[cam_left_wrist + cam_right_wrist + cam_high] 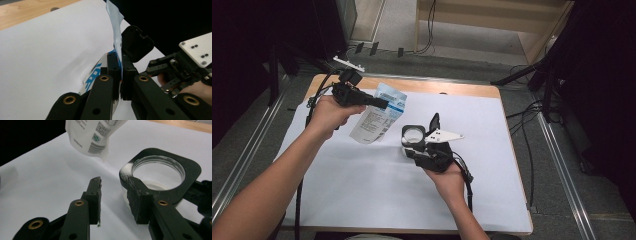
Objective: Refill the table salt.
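A white and blue pouch [379,117] hangs tilted above the white sheet, and my left gripper [379,103] is shut on its upper edge. In the left gripper view the jaws [121,67] pinch the pouch's thin edge [115,27]. A clear jar [413,134] with a black square collar and white powder inside stands mid-table, just right of the pouch's lower corner. My right gripper [411,149] sits against the jar's near side. In the right gripper view its jaws [115,192] stand open with nothing between them. The right-hand jaw rests by the jar's collar [160,172], and the pouch [92,132] hangs above.
A white sheet [362,175] covers most of the wooden table [437,86]. A black upright flap [434,121] stands beside the jar. Cables and dark stands line the floor to the right and behind. Powder dusts the jar's collar [126,168].
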